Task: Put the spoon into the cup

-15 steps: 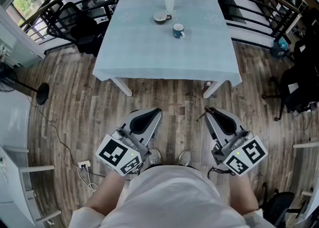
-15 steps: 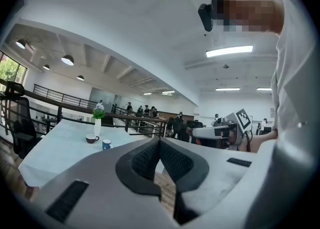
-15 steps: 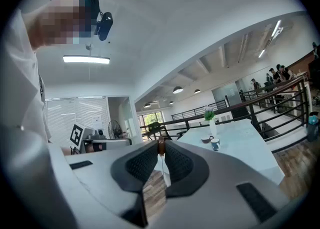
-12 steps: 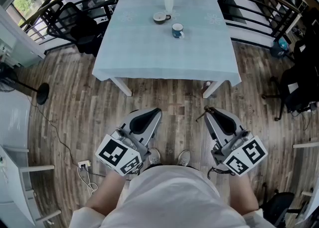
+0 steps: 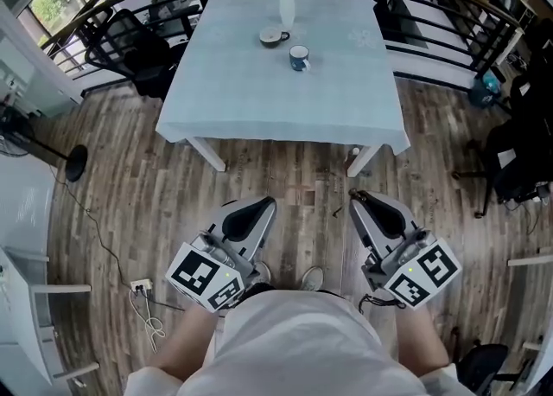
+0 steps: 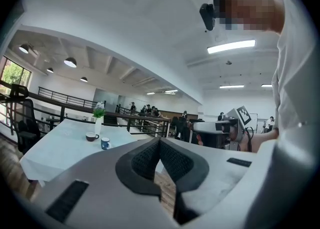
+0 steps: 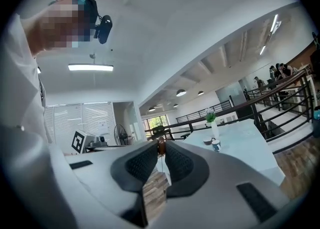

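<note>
Our right gripper (image 7: pixel 161 150) has its jaws closed on a small brown tip with a thin stem hanging below it, which we take to be the spoon (image 7: pixel 161 145). Our left gripper (image 6: pixel 160 142) has its jaws together with nothing between them. Both hang low over the wood floor (image 5: pixel 285 187), well apart from the table (image 5: pixel 276 100). There a blue cup (image 5: pixel 299 58) stands near a darker cup (image 5: pixel 275 36) and a vase (image 5: pixel 286 7). We judge this the carrying step: next we must reach the table and lower the spoon into a cup.
</note>
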A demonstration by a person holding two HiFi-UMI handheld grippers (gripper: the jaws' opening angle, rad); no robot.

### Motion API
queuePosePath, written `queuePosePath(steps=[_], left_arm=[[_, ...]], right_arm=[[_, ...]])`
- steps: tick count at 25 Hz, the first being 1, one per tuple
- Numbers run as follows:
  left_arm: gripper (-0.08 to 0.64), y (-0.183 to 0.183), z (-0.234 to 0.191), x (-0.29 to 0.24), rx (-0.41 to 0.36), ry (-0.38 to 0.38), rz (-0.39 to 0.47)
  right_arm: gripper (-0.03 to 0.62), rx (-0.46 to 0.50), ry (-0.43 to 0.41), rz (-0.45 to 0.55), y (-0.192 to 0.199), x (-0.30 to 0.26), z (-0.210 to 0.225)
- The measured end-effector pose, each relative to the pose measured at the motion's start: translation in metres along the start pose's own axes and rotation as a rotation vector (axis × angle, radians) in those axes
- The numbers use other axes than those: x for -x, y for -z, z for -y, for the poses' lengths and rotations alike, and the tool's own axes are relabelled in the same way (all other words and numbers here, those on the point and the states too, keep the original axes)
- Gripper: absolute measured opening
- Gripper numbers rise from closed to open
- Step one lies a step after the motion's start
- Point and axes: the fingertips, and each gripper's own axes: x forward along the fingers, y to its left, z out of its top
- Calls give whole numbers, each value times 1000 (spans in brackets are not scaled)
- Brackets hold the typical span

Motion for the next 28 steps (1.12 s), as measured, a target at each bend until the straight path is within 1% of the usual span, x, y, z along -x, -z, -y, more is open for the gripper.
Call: queuePosePath(steps=[6, 12, 18, 28], left_arm=[[20, 6, 25, -11, -9, -13, -3], [20, 6, 27, -25, -14, -31, -7], [20, 7, 7, -40, -6, -51, -4], [20, 3, -42, -88, -11, -46, 7]], right_arm=[[57, -1, -23, 0, 1, 23, 12], [57, -15, -41, -6, 3, 27, 28], [57, -12, -55, -19, 3, 11, 46], [57, -19, -55, -38, 1, -30, 97]])
